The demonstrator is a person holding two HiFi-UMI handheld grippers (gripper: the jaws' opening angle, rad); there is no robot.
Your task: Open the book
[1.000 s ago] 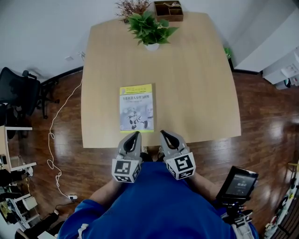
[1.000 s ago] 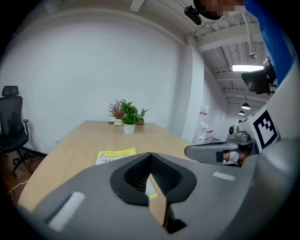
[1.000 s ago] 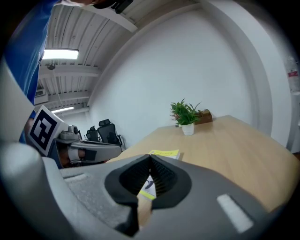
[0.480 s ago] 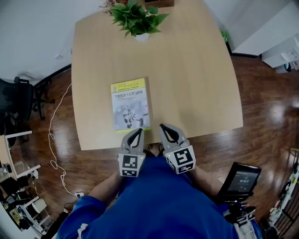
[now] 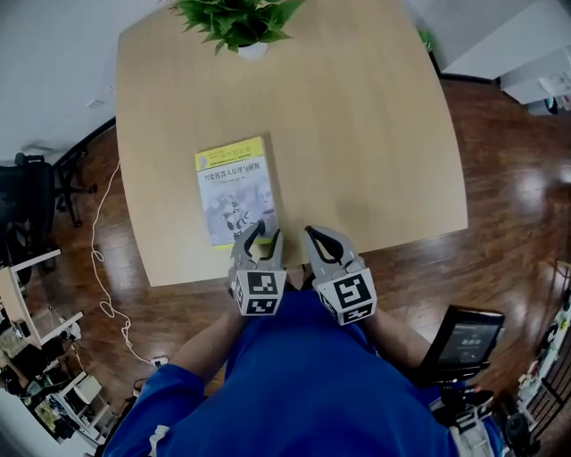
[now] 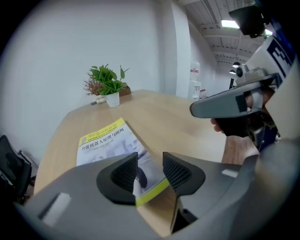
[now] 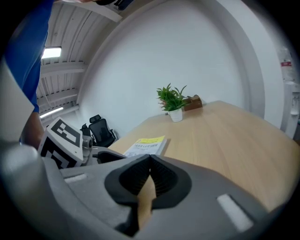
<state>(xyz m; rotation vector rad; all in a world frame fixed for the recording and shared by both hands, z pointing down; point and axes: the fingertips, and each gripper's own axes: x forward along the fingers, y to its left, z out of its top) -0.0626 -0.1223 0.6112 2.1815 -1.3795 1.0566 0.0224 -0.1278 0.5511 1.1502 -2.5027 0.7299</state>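
As its jaws have just been opening, the grey left gripper (image 5: 265, 234) hovers, gripping nothing, over the near edge of the closed yellow-banded book (image 5: 234, 189).
Beside it the grey right gripper (image 5: 315, 236) is clenched, empty; the book lies flat on the pale wooden table (image 5: 375, 134).

Office, meeting table (image 5: 357, 134), swivel chair (image 5: 28, 192)

Bare tabletop (image 5: 375, 134) lies open right of the book (image 5: 234, 189) and beyond it up to the plant (image 5: 234, 20) at the far edge.
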